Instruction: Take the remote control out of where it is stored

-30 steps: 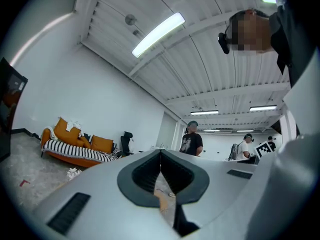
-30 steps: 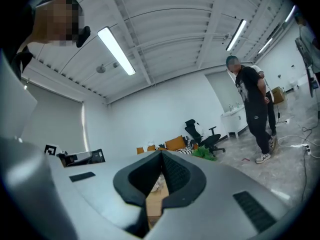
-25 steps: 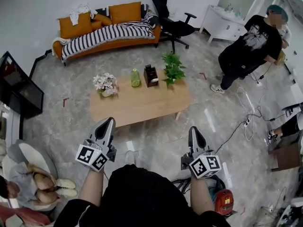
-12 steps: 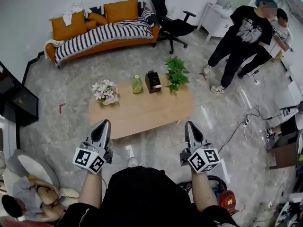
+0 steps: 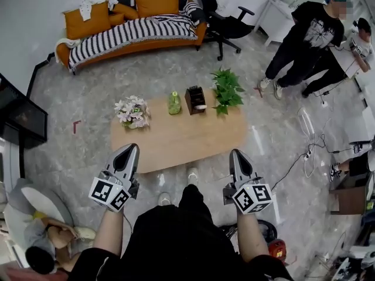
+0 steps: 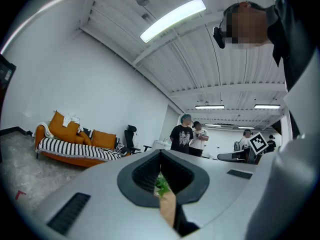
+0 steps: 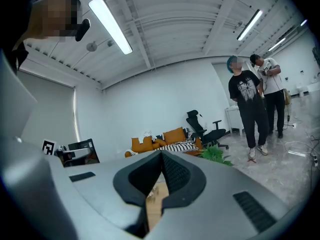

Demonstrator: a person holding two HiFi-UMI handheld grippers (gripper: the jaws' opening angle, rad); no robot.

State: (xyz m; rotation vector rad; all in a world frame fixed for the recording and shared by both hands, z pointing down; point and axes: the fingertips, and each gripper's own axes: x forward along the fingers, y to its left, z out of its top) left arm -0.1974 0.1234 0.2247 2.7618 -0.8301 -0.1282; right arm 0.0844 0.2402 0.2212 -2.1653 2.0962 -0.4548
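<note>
A low wooden coffee table (image 5: 176, 138) stands ahead of me in the head view. At its far side is a dark storage box (image 5: 195, 99) with a pale object at its front; I cannot make out the remote itself. My left gripper (image 5: 131, 150) is shut and empty, just short of the table's near edge on the left. At the same edge on the right, my right gripper (image 5: 237, 153) is also shut and empty. In the left gripper view the left gripper (image 6: 161, 151) shows its jaws meeting, and so does the right gripper (image 7: 161, 154) in its own view.
Also on the table are a flower bunch (image 5: 132, 110), a green bottle (image 5: 174, 102) and a potted plant (image 5: 226, 91). An orange sofa (image 5: 129, 31) and an office chair (image 5: 225, 22) stand behind. Two people (image 5: 304, 34) stand at the right, cables (image 5: 310, 145) cross the floor, a TV (image 5: 20, 113) is left.
I have stepped closer to the table, and both grippers have come up to its near edge, still shut. A second person has joined the one standing at the right.
</note>
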